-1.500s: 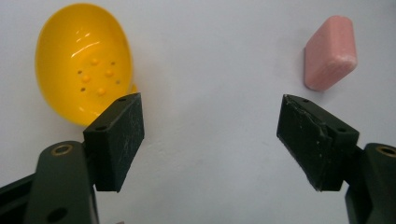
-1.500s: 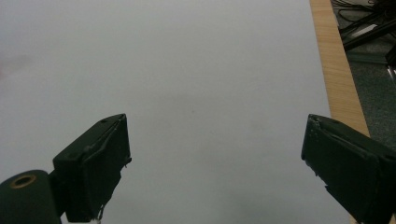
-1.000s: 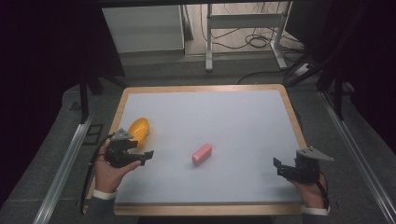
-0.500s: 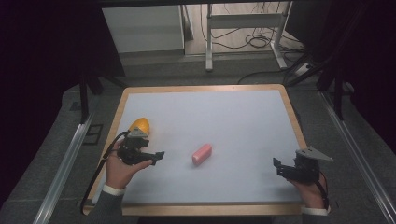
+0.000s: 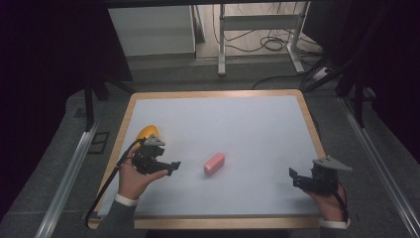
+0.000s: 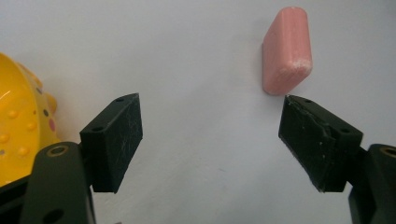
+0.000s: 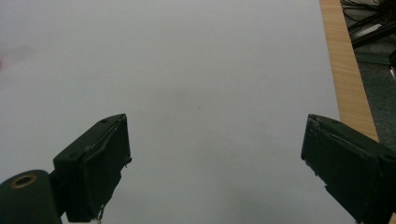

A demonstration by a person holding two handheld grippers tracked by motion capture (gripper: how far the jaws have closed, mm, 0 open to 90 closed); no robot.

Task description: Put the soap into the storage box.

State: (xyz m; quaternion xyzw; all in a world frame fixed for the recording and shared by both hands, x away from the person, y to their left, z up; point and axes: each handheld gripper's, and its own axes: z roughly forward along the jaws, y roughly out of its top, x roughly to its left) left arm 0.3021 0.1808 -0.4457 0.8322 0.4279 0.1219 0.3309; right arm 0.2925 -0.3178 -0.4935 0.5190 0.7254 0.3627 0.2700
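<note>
My left gripper [image 6: 210, 140] has its jaws spread wide, empty; the pink block [image 6: 286, 49] lies at one o'clock, just past the right jaw, ungrasped. Yellow toy [image 6: 18, 126] at nine. My right gripper [image 7: 224, 163] gapes idle. The grasp remains.

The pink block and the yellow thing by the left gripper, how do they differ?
The pink block is plain, smooth and boxy with rounded edges; the yellow thing is domed, with raised bumps and coloured dots. The block lies nearer the table's middle, ahead of the open left gripper; the yellow thing lies near the table's left edge, just beside that gripper. Both rest on the white table, and neither is gripped.
</note>
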